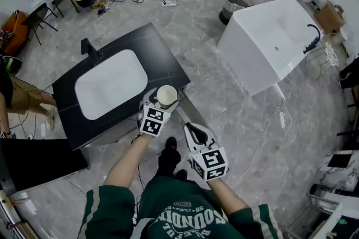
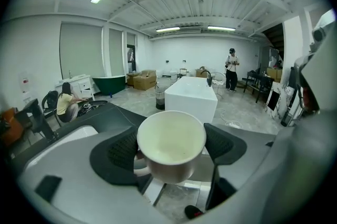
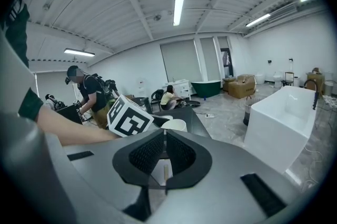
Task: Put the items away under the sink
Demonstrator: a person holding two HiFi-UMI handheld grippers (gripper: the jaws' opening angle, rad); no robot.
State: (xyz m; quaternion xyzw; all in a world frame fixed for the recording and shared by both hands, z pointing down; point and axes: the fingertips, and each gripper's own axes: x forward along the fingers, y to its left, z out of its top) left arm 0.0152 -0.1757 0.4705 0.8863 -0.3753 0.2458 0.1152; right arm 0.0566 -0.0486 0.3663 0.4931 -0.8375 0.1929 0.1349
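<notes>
1. The left tongs point(image 2: 172, 150) are squeezing a white cup point(image 1: 166, 95). One pad is on each side of it.
2. The cup is open side up, and it looks empty inside.
3. The cup is at the near corner of the black counter point(image 1: 140, 41), close to the person's legs. In the left gripper view I can see the floor and a shoe under it, so I think it is up in the air and not sitting on the counter.
4. The white sink point(image 1: 109, 83) is set in the middle of the counter, a little way from the cup.
5. The right tongs point(image 3: 165, 157) are pressed closed with nothing in them. They hang near the person's body, beside the left tongs.
6. I think the step now is carrying the cup off the counter so it can go down below.
7. Next, the cup has to go down low, to the space under the sink. I cannot see that space from here, or whether it has a door.
8. If there is a door, the empty right tongs could pull it open.
9. The cup should stay upright and be held tight on the way down.
</notes>
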